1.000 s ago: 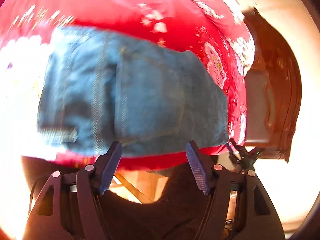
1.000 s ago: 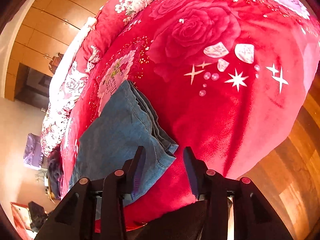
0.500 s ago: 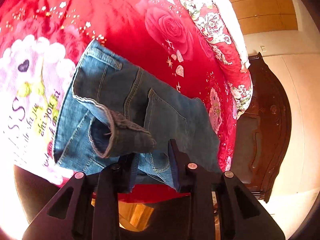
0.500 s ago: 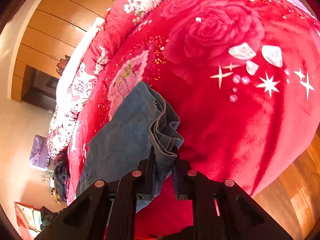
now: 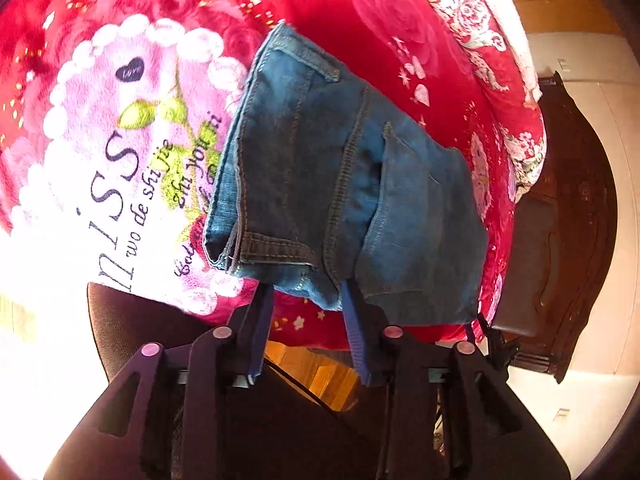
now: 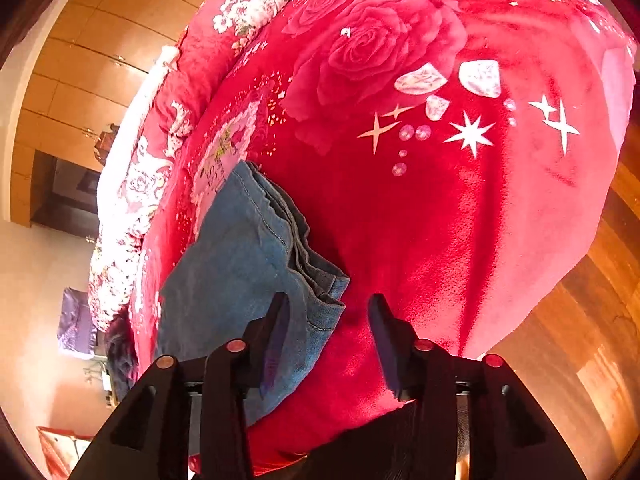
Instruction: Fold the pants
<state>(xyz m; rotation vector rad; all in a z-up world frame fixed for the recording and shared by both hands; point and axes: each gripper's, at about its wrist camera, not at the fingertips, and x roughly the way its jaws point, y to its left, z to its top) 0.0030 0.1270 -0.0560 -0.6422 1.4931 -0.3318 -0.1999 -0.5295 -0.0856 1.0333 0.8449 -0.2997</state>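
Observation:
Blue jeans (image 5: 340,184) lie folded in a thick bundle on the red rose-print blanket (image 5: 120,140), back pocket up. My left gripper (image 5: 306,290) is at the bundle's near edge. Its jaws are opening, and a flap of denim hangs between the fingertips without being pinched. From the right wrist view the jeans (image 6: 240,264) show stacked hem layers on the blanket (image 6: 420,220). My right gripper (image 6: 328,300) is at that hem corner with its jaws opening. Its left finger is over the denim and there is only blanket between the tips.
A dark wooden bed end (image 5: 560,220) stands at the right of the bed. Wooden floor (image 6: 580,320) lies beyond the blanket's draped edge. Wood-panelled cupboards (image 6: 80,60) line the far wall. A floral quilt (image 6: 132,184) runs along the bed's far side.
Half a second ago both grippers were shut on the jeans' near edge, lifting it. Now both have let go and spread, and the denim lies flatter in a folded bundle.

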